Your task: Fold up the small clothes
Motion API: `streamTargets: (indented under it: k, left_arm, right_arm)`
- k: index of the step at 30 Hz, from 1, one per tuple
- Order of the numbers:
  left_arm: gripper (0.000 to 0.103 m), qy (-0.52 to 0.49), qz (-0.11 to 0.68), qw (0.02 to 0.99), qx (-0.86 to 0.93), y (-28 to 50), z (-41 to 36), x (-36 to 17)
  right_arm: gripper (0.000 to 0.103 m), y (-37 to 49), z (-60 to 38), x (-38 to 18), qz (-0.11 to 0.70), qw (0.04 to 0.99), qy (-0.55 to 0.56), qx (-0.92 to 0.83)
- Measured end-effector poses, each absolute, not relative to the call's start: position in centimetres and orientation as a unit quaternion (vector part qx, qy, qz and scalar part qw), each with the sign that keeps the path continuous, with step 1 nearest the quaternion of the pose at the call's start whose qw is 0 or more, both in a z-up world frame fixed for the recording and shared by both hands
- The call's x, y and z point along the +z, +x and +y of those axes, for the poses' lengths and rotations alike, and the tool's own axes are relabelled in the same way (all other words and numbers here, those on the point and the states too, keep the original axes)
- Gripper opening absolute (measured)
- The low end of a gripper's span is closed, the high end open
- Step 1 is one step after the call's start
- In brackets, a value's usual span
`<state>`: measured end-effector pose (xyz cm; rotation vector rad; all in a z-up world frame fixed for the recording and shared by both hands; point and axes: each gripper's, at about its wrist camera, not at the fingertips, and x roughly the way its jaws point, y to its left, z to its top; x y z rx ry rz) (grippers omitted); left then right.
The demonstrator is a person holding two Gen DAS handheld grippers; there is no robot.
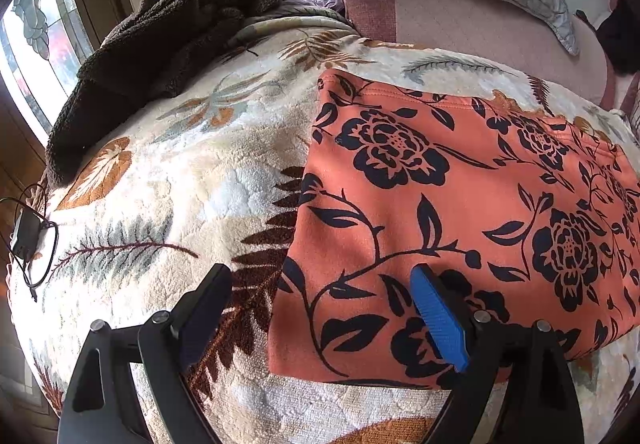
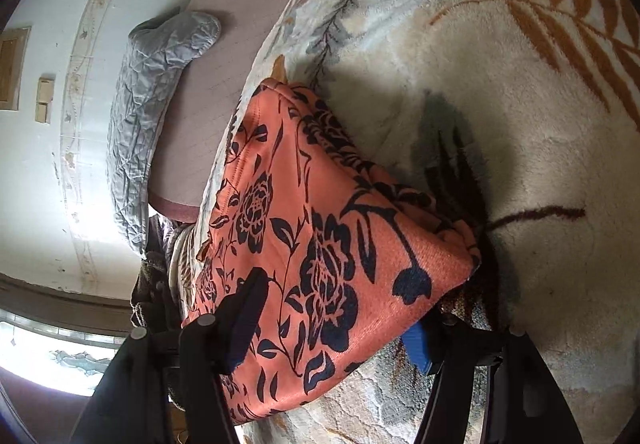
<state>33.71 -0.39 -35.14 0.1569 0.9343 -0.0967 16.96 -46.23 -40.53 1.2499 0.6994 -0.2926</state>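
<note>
One folded garment [image 1: 460,204], blanket [image 1: 180,172] underneath.

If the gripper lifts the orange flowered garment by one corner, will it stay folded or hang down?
The orange flowered garment would probably droop and unfold, since its edges look soft and rounded. It seems light for its size. The plush leaf-print blanket beneath may grip it, so pushing might bunch it rather than slide it.
</note>
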Motion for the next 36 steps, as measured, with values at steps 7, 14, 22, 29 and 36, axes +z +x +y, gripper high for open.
streamTargets:
  k: [7,14,22,29,36]
  left_arm:
    - [0.091,0.078,0.450,0.888,-0.048,33.6,-0.6,-35.3]
    - [0.091,0.077,0.450,0.889,-0.049,33.6,-0.5,-35.4]
    - [0.091,0.072,0.454,0.886,-0.053,33.8,-0.5,-35.5]
    - [0.092,0.054,0.466,0.881,-0.058,34.1,-0.3,-35.9]
    - [0.101,0.023,0.479,0.876,-0.049,34.4,0.4,-36.5]
  right_arm:
    - [0.066,17.6,-46.4,-40.5,0.305,0.754,0.562,-0.148]
    - [0.065,18.7,-46.4,-40.4,0.304,0.766,0.548,-0.140]
    - [0.037,18.6,-46.5,-41.0,0.312,0.763,0.547,-0.145]
    - [0.038,18.3,-47.1,-41.9,0.303,0.746,0.576,-0.141]
    - [0.053,18.4,-46.9,-41.8,0.287,0.750,0.582,-0.128]
